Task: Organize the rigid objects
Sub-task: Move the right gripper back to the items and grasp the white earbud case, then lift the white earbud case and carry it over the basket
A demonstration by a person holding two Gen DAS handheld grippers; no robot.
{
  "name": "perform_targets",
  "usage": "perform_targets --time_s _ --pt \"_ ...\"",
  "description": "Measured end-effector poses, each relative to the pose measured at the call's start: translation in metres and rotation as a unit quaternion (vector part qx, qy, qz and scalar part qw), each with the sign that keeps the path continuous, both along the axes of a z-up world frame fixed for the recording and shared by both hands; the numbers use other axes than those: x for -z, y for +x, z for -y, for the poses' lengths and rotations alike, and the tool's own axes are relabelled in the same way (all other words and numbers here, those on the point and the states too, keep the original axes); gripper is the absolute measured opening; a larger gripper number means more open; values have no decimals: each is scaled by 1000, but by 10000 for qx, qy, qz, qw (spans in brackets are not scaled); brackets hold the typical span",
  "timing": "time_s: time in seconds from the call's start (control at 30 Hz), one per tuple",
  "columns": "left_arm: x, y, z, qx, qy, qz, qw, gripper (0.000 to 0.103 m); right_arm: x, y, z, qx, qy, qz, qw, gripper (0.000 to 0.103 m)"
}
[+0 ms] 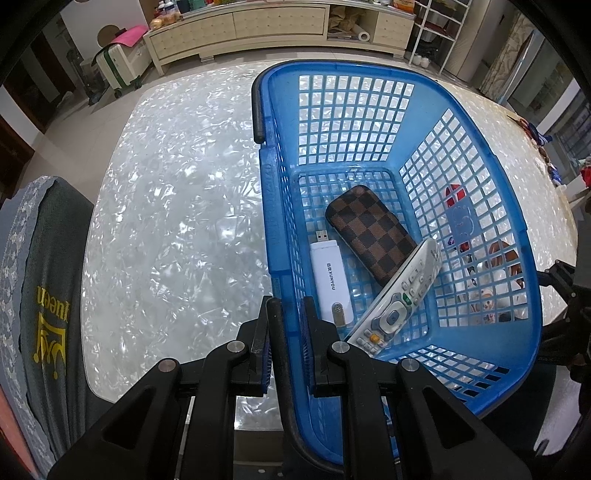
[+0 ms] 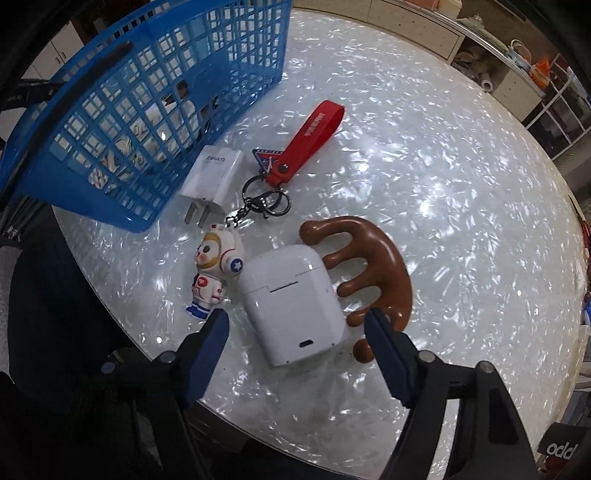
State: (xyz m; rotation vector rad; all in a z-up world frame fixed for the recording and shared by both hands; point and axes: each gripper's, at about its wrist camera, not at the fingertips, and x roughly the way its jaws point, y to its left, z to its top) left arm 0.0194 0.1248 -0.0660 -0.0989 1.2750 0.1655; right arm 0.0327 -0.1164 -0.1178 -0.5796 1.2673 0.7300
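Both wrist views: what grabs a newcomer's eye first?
The blue plastic lattice basket dominates, its rim pinched by the left hand-held gripper, with a brown checkered case lying inside. On the pearly white table, the white earbud case sits between the right hand-held gripper's open jaws, beside a brown wooden comb.

A pearly white tabletop (image 1: 177, 206) is seen under everything. Beyond its far edge, a long cream cabinet (image 1: 258, 29) is set along the wall, and a white suitcase (image 1: 118, 62) is parked at its left. A white wire rack (image 1: 439, 33) is placed at far right.
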Motion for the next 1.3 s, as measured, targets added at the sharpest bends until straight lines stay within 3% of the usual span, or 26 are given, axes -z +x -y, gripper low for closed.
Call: perform_targets --time_s 0.1,0.23,0.6,0.93,1.3 --pt "0 0 0 5 -11 -7 10000 16 5 -3 -6 -75 -22 -19 10000 71" --pt "0 0 0 6 -1 -10 10000 16 15 -4 -12 -136 -133 55 9998 59" --pt "0 0 1 11 9 -11 10000 16 22 -6 -14 -264 -91 190 9994 56" --pt "0 1 1 1 27 -14 10000 16 12 4 0 88 226 160 9996 55" --pt "0 0 1 -17 26 -14 10000 16 -28 21 8 380 326 489 9975 55"
